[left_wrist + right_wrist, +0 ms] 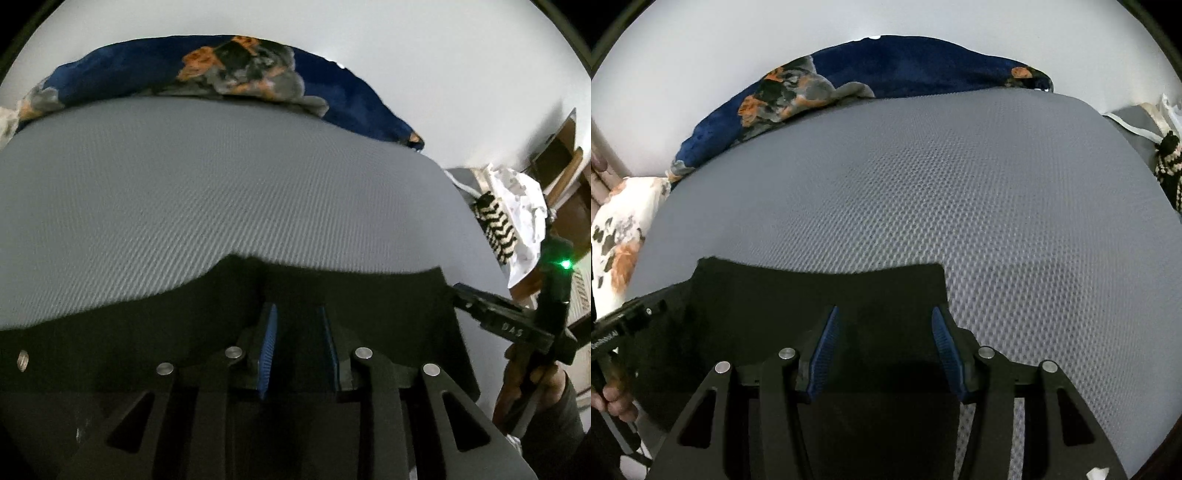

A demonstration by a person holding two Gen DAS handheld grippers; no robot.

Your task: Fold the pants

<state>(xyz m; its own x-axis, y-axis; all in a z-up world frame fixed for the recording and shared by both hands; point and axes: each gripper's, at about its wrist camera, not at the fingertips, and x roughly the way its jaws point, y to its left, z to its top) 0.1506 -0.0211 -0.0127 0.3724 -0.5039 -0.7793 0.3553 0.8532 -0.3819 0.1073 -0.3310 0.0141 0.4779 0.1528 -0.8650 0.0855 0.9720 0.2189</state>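
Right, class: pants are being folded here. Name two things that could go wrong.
The right gripper stands open at the side edge of the black pants, so closing may catch the grey mattress cover or miss the cloth. Their far edge looks uneven ahead of the left gripper, so the fold may come out crooked.

— From my station I see the pants point(332, 295) as plain black, no pattern that I can make out. You?

— Same here. The mattress point(960, 184) under them is grey with a fine woven, dimpled texture.

— At its far edge I see a blanket point(147, 70), deep navy with orange and grey blotches.

— I read that too. At my left sits a white pillow point(624, 229) with orange and dark patches.

— My gripper pads point(269, 350) are blue and ribbed, on black frames with silver pins. A green light point(565, 264) glows at my right.

— Beside it, a black-and-cream striped knit point(496, 229).

— The wall point(701, 55) is plain white.
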